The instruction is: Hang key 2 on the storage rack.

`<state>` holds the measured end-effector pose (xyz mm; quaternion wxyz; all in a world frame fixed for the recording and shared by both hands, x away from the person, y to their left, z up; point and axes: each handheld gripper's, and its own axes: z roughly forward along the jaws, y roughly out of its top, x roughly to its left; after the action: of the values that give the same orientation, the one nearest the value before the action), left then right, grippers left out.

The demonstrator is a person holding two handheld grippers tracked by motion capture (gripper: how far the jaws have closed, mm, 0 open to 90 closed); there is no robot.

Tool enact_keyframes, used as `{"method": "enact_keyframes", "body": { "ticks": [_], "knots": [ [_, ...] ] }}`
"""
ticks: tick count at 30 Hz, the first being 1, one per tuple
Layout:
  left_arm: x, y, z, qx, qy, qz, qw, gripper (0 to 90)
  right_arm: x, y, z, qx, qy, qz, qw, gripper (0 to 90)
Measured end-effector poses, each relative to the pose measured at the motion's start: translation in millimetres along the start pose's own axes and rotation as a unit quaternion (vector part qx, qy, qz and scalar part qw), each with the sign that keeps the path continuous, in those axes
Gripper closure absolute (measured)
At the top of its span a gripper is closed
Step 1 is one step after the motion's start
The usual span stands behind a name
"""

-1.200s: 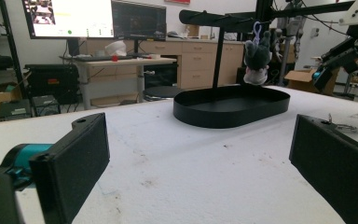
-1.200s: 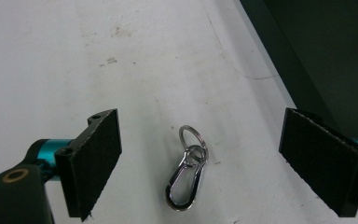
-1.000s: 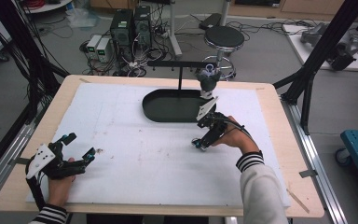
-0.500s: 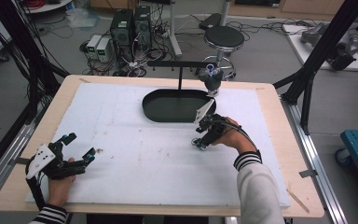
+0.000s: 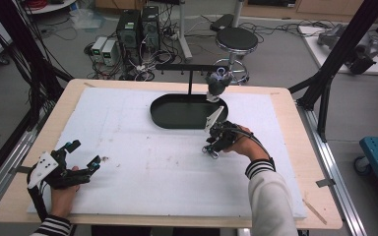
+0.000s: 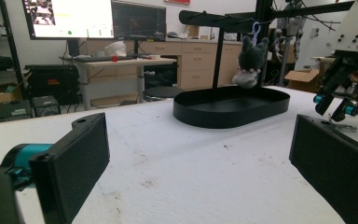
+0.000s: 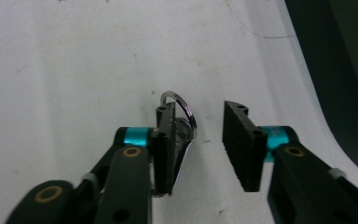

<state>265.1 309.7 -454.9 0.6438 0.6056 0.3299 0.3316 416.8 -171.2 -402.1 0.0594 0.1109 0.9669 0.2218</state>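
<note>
Right gripper (image 7: 198, 140): jaws just closing around key ring (image 7: 182, 116), one pad touching, not clamped.
Left gripper (image 6: 198, 154): released, resting on table (image 5: 177, 187).

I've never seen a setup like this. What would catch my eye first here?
Probably the black oval tray at the far side of the white table, with a small grey plush toy hanging from the stand above it. Nearer, the right gripper points down at a metal key ring lying between its jaws, which have just been closing. The left gripper rests open near the table's left edge.
</note>
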Motion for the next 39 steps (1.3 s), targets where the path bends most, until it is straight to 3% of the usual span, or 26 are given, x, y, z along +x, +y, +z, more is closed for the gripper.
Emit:
{"method": "enact_keyframes", "body": {
  "ticks": [7, 14, 22, 32, 39],
  "knots": [
    [0.0, 0.0, 0.1, -0.001, 0.000, 0.000, 1.0000, 5.3, 0.7, 0.4, 2.0, 0.010, 0.009, -0.005, 0.9999, 84.7],
    [0.0, -0.1, 0.0, -0.001, 0.001, -0.001, 1.0000, 5.3, 0.6, -0.9, -1.6, 0.006, 0.015, -0.007, 0.9998, 87.8],
    [0.0, 0.0, 0.0, -0.001, 0.001, -0.001, 1.0000, 5.3, 0.7, 0.7, -3.9, -0.006, 0.022, 0.008, 0.9997, 88.0],
    [0.1, -0.1, 0.0, -0.001, 0.001, -0.002, 1.0000, 5.3, 1.1, 5.5, -12.8, -0.053, 0.020, 0.030, 0.9979, 87.9],
    [0.1, -0.1, 0.0, -0.001, 0.001, -0.002, 1.0000, 5.3, 0.6, 10.6, -22.8, -0.103, 0.006, 0.056, 0.9931, 87.9]
  ]
}}
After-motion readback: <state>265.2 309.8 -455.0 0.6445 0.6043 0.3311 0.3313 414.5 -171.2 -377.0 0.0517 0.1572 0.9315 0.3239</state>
